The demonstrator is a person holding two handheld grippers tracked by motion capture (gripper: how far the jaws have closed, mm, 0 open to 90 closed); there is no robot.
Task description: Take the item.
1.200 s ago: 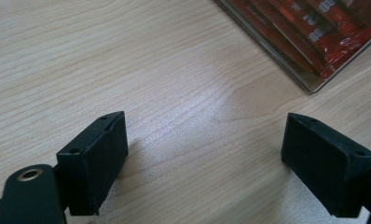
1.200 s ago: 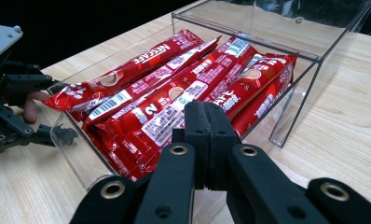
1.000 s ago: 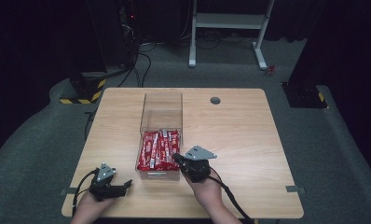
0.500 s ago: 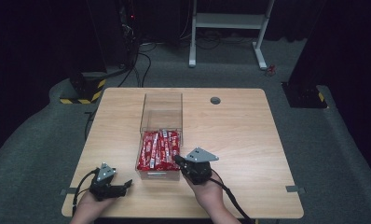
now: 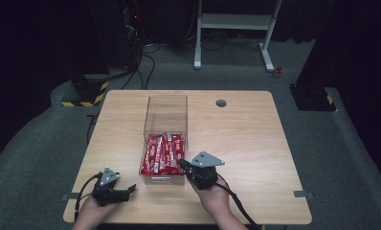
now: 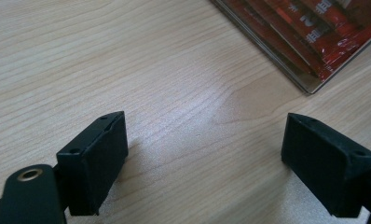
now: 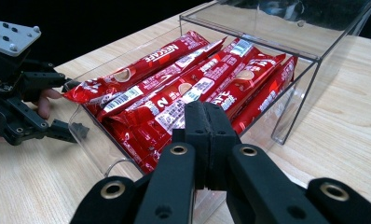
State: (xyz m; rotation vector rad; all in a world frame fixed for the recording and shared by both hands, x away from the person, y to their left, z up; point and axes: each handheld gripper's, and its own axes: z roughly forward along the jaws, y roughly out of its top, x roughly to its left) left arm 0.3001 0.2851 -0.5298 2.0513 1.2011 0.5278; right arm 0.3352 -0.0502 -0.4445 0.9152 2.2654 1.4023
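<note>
A clear acrylic box point(image 5: 165, 109) lies on the wooden table point(image 5: 246, 139), its near half packed with several red Nescafe sachets point(image 5: 163, 153). My right gripper point(image 5: 182, 163) rests at the box's near right corner, jaws shut with nothing between them. In the right gripper view its closed tips point(image 7: 207, 114) hover just over the box's near rim point(image 7: 88, 140) and the sachets point(image 7: 174, 88). My left gripper point(image 5: 129, 190) sits near the table's front left, open. Its jaws point(image 6: 204, 140) stand wide apart over bare wood, with the box corner point(image 6: 309, 79) ahead to the right.
A round cable hole point(image 5: 221, 103) lies in the tabletop behind the box. The far half of the box holds nothing. On the floor beyond the table stand a white frame point(image 5: 236, 24) and a black-and-yellow base point(image 5: 85, 93).
</note>
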